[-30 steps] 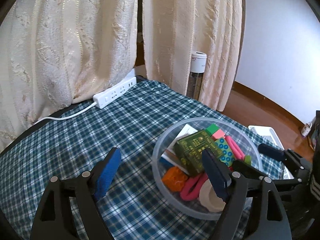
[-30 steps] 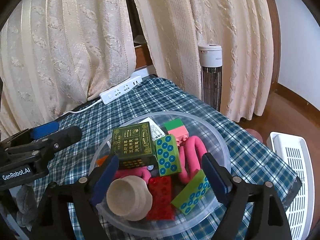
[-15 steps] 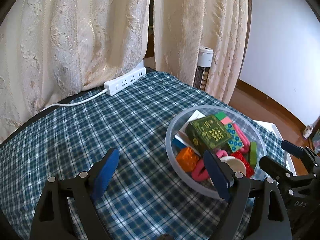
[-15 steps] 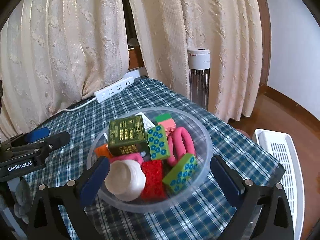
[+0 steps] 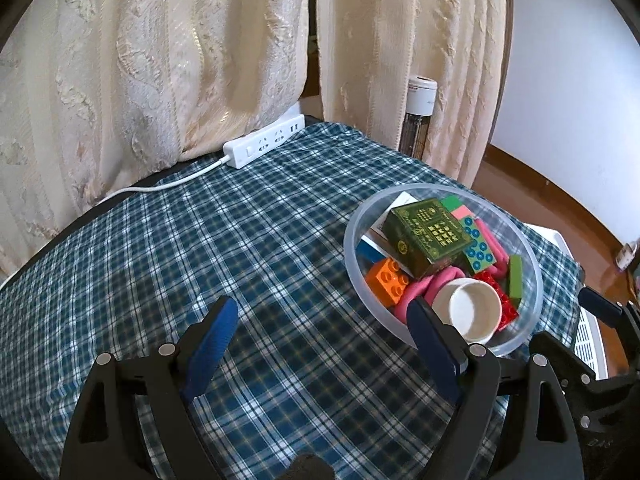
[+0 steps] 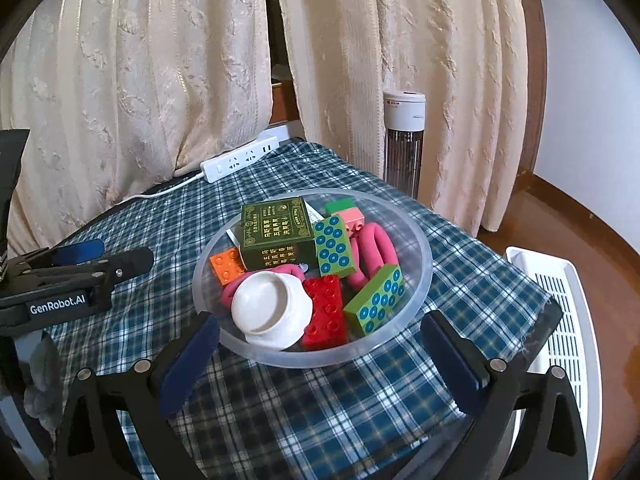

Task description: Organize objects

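A: A clear plastic bowl [image 6: 422, 276] stands on a table under a blue plaid cloth [image 6: 280, 408], filled with toys and odds and ends: a dark green box [image 6: 276, 236] with gold print, a white cup [image 6: 272, 310] lying tilted, a red brick [image 6: 326, 310], an orange brick [image 6: 228, 266], two green bricks with blue dots, and a pink loop [image 6: 376, 252].

B: And the tools?

A: The right gripper [image 6: 320, 354] hangs just short of the bowl's near rim, its jaws spread wider than the bowl's near edge, nothing between the pads. The left gripper [image 5: 324, 334] sits over bare cloth to the bowl's left, jaws wide too and empty (its right finger overlaps the bowl's rim in the left wrist view; contact cannot be told).

B: The surroundings?

A: A white power strip [image 5: 264, 146] lies at the far edge of the table against cream curtains [image 5: 160, 60]. A tower heater [image 6: 404, 140] stands beyond, and a white plastic basket [image 6: 560, 320] sits on the wooden floor to the right.
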{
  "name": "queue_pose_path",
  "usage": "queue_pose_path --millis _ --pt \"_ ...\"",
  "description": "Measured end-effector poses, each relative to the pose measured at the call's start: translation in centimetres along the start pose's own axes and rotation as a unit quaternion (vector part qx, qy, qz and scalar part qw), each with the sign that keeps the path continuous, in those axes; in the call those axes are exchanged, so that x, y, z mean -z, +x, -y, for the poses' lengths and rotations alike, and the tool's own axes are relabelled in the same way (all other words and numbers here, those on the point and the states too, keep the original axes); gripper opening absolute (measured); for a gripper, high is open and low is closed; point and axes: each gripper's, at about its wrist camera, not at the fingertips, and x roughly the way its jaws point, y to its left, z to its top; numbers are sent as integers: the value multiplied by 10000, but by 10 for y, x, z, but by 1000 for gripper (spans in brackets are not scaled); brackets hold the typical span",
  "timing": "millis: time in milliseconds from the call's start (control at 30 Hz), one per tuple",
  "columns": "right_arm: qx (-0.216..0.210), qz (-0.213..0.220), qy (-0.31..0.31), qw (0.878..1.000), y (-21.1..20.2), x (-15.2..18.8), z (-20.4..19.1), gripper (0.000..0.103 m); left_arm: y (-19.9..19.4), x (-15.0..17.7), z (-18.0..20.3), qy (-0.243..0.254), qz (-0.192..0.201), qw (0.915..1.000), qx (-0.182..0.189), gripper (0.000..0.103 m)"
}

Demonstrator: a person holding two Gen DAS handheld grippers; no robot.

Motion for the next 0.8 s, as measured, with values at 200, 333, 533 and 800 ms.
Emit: queue_pose_path --millis 200,333,533,800 --pt "62 -1 31 10000 -4 6 2 102 -6 4 8 104 80 9999 66 87" --pt "81 0 59 9999 -5 8 4 102 -7 6 12 184 107 9998 -5 87" --pt "160 9 -39 9999 -5 11 1 102 -9 8 16 278 166 9995 -48 87" --pt "245 17 -73 9997 -2 9 1 102 -9 7 15 258 184 9995 5 87"
